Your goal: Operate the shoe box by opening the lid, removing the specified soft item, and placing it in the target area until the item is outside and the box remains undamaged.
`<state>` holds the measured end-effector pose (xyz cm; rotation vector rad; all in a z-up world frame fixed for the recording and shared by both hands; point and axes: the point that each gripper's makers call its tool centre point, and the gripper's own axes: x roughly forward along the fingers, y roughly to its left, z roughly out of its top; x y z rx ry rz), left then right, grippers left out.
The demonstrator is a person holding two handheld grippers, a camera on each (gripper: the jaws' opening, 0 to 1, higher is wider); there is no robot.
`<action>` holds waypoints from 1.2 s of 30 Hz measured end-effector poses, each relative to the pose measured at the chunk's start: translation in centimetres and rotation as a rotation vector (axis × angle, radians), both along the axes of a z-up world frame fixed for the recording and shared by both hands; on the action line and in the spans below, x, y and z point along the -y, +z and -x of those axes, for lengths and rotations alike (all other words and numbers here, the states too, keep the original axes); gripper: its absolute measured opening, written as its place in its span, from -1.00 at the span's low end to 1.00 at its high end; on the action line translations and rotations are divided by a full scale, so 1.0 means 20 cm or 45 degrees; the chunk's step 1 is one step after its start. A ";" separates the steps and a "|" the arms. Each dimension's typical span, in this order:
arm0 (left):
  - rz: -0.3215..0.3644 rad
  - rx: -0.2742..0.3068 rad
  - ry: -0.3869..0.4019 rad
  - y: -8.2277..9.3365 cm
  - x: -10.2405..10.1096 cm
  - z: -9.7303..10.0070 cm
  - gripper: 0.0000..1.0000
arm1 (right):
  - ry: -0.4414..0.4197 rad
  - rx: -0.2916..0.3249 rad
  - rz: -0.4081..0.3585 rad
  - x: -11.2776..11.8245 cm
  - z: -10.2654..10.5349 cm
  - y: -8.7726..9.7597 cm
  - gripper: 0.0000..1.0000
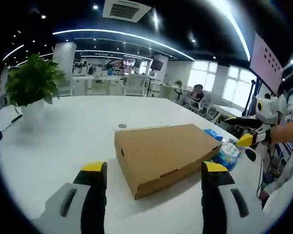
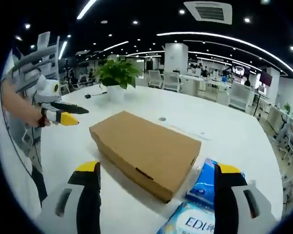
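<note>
A closed brown cardboard shoe box (image 1: 166, 156) lies on the white table (image 1: 73, 131), its lid down. My left gripper (image 1: 155, 168) is open just short of the box's near corner, touching nothing. In the right gripper view the same box (image 2: 146, 148) lies ahead of my open right gripper (image 2: 157, 168), which is also empty. Each gripper appears in the other's view, held by a hand: the right gripper (image 1: 249, 131) beyond the box's right end, the left gripper (image 2: 73, 113) off the box's left end.
Blue soft packs with printed wrapping (image 2: 198, 207) lie against the box's end by my right gripper, and appear as blue packs (image 1: 224, 152) in the left gripper view. A potted green plant (image 1: 31, 80) stands at the table's far side. Office chairs and desks stand beyond.
</note>
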<state>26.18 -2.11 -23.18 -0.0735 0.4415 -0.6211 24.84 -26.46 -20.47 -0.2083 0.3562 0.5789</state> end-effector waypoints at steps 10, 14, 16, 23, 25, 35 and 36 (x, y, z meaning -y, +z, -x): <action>-0.121 0.016 -0.101 -0.02 0.06 -0.08 0.85 | 0.064 -0.165 0.175 0.04 -0.08 -0.14 0.95; -0.101 -0.091 -0.132 -0.02 0.04 -0.09 0.68 | 0.100 -0.219 0.162 0.04 -0.09 -0.10 0.91; -0.134 -0.090 -0.134 -0.03 0.03 -0.10 0.76 | 0.084 -0.259 0.193 0.05 -0.09 -0.12 0.90; -0.257 -0.161 -0.168 -0.13 0.06 -0.13 0.60 | 0.033 -0.406 0.146 0.03 -0.11 -0.24 0.92; -0.235 -0.173 -0.136 -0.14 0.05 -0.14 0.50 | 0.020 -0.325 0.201 0.04 -0.15 -0.24 0.90; -0.280 -0.107 -0.196 -0.20 0.09 -0.16 0.44 | -0.025 -0.294 0.129 -0.03 -0.21 -0.31 0.91; -0.283 -0.100 -0.185 -0.20 0.09 -0.17 0.43 | -0.032 -0.296 0.137 -0.03 -0.21 -0.33 0.92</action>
